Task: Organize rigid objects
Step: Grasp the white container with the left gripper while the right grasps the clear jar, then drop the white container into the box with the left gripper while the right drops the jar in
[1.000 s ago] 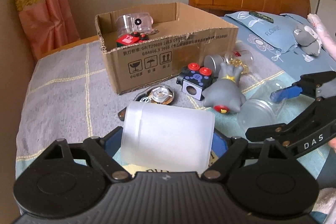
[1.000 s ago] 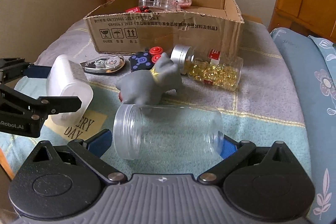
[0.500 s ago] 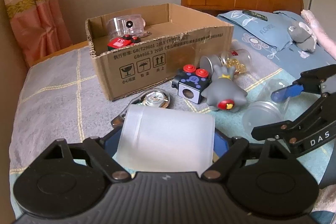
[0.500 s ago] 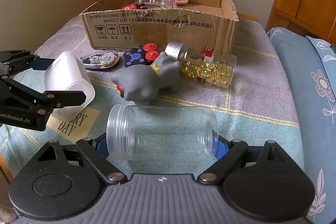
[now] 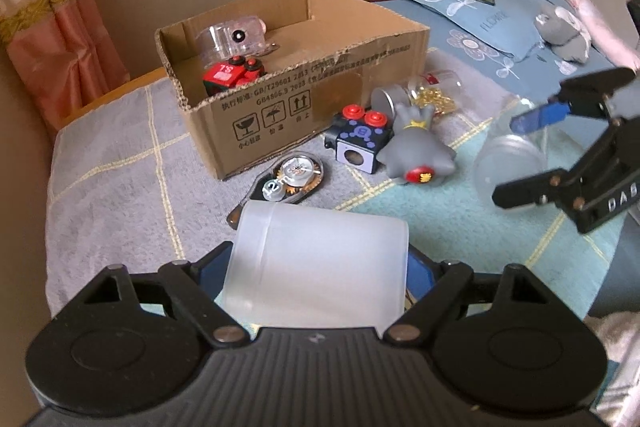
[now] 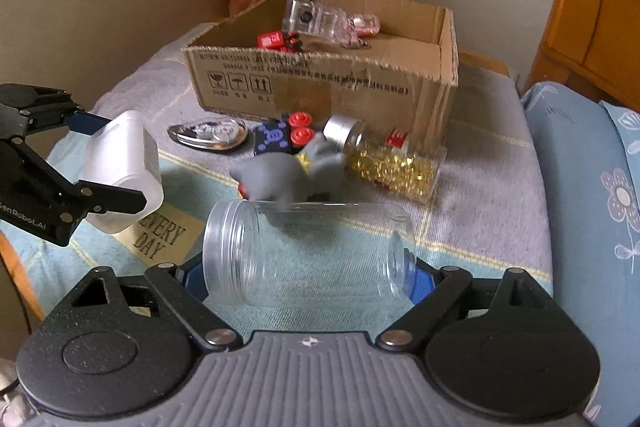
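A frosted white container (image 5: pixel 316 263) lies crosswise, clamped in the left gripper (image 5: pixel 316 267); a clear plastic jar (image 6: pixel 308 255), also on its side, is clamped in the right gripper (image 6: pixel 304 271). Beyond them on the blanket (image 5: pixel 112 167) lie a grey toy figure (image 5: pixel 416 151), a capsule bottle (image 6: pixel 384 155) and an open cardboard box (image 5: pixel 304 83) holding small toys.

A bed (image 5: pixel 112 171) under a grey and pale-blue checked cover carries an open cardboard box (image 5: pixel 296 95). In front of the box lie a clear correction-tape dispenser (image 5: pixel 294 177), a dark cube toy with red knobs (image 5: pixel 360 143), a grey figurine (image 5: pixel 416 155) and a bottle of what may be golden capsules (image 6: pixel 384 155).
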The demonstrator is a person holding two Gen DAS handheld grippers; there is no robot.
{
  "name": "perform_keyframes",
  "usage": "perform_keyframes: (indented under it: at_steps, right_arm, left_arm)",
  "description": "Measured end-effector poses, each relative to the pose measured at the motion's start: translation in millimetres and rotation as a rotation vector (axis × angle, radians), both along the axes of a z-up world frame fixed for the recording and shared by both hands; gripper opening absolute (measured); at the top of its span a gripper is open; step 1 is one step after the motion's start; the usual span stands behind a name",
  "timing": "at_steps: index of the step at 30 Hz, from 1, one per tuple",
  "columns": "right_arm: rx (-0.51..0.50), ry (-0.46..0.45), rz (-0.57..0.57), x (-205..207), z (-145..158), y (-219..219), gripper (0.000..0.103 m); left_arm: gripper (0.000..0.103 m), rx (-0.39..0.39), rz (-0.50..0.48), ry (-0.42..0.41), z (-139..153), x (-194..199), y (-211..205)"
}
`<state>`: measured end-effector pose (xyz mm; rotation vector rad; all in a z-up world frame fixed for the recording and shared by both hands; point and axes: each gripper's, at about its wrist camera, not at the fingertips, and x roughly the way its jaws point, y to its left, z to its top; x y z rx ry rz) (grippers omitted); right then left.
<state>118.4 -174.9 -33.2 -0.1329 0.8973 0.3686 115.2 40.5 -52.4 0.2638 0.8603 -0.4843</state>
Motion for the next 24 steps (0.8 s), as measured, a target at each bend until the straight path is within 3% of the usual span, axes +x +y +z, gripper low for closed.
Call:
perform_keyframes:
  at_steps: [15,24]
  right_arm:
    - [-0.016,-0.115,0.067,31,51,-7,0.093]
    - [-0.008,-0.192,0.073,73,78,-9,0.093]
  left_arm:
    - [0.085,-0.024,-0.064,-0.008,61,27,-9]
    - [0.085,-0.017,-0.067,-0.064,88,76,-22]
